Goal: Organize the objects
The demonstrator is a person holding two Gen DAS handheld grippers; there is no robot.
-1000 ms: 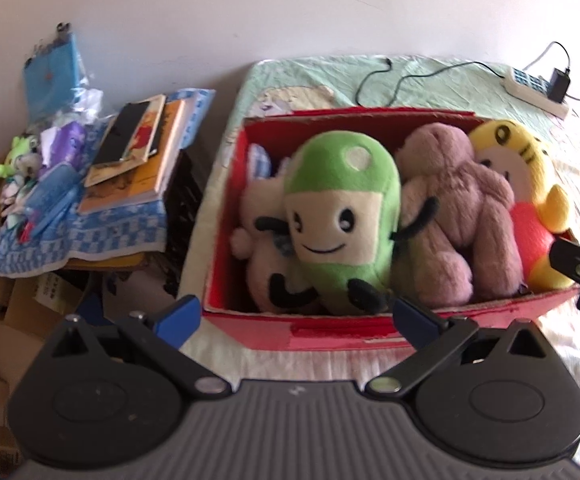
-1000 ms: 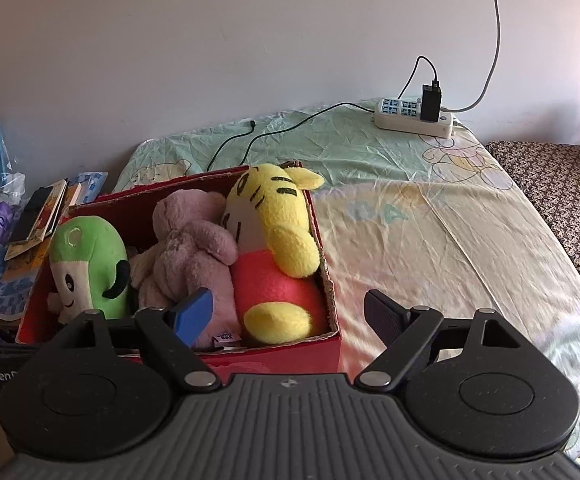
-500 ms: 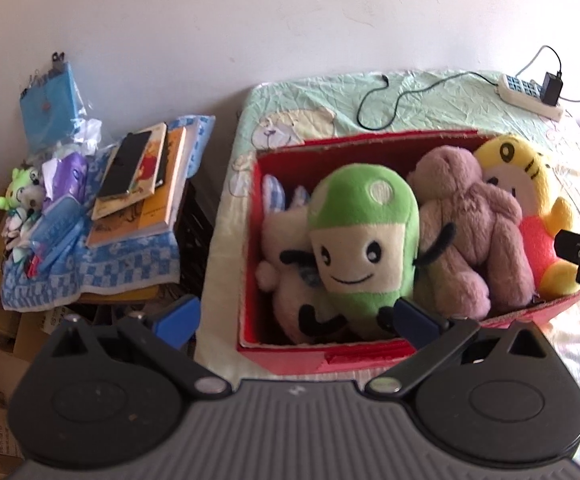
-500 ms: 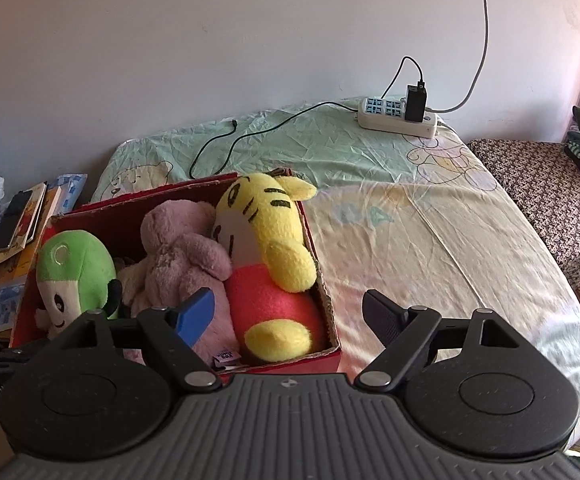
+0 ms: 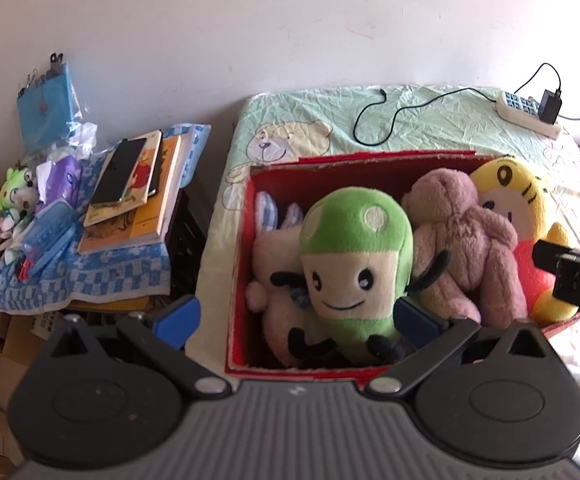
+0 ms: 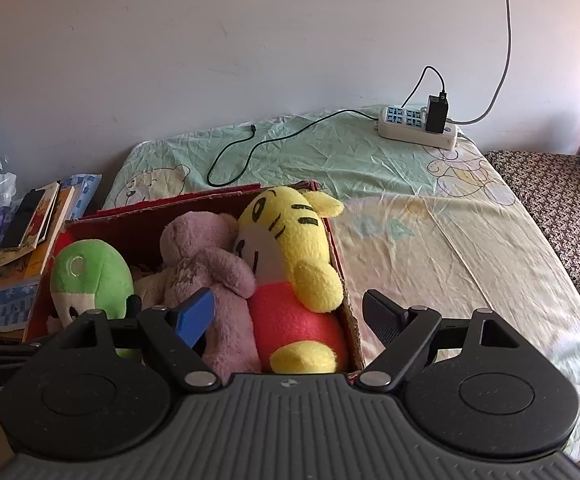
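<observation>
Right wrist: bedsheet [image 6: 430, 248] meets white wall [image 6: 250, 40].

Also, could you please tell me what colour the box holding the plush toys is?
Red box, clearest in the left wrist view.

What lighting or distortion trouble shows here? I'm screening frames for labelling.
Left wrist: fisheye bends the red box; dark corners; bed sheet washed out bottom right. Right wrist: sunlight glares off the sheet; toys stay sharp.
</observation>
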